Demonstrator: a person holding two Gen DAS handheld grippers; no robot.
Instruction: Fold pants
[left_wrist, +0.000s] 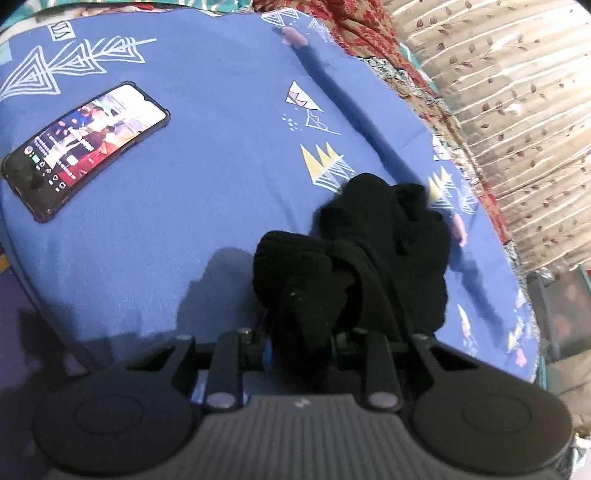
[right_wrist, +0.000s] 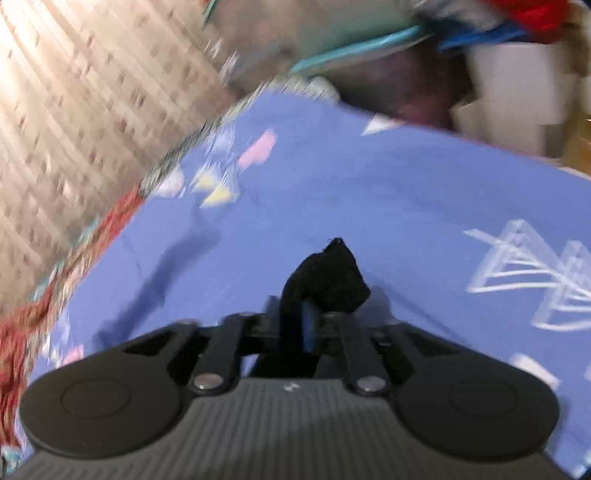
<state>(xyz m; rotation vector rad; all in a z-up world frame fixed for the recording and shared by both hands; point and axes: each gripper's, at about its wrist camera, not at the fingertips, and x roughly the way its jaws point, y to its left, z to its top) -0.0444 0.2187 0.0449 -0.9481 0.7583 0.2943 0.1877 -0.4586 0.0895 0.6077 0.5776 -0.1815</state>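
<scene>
1. The left gripper is clenched on a bunch of the black pants; the cloth wraps the fingers and hides them. The rest of the pants lies crumpled just ahead on the blue sheet.
2. The right gripper pinches a small tuft of black cloth, lifted clear of the sheet. The right wrist view is smeared, so how deep that bite goes cannot be told.
3. Risk: the right hold looks shallow. A quick pull could slip the tuft out and the pants would drop back in a heap.
4. Risk: neither hold clearly sits on a waistband or hem. Spreading from random bunches would likely leave the legs twisted, and any fold made then would be crooked.
5. Risk: the left bunch is thick. It may take in several layers, so lifting could drag the whole pile instead of opening it.
6. Risk: a phone lies on the sheet, well apart to the left. A wide sweep of cloth could catch or cover it.
</scene>
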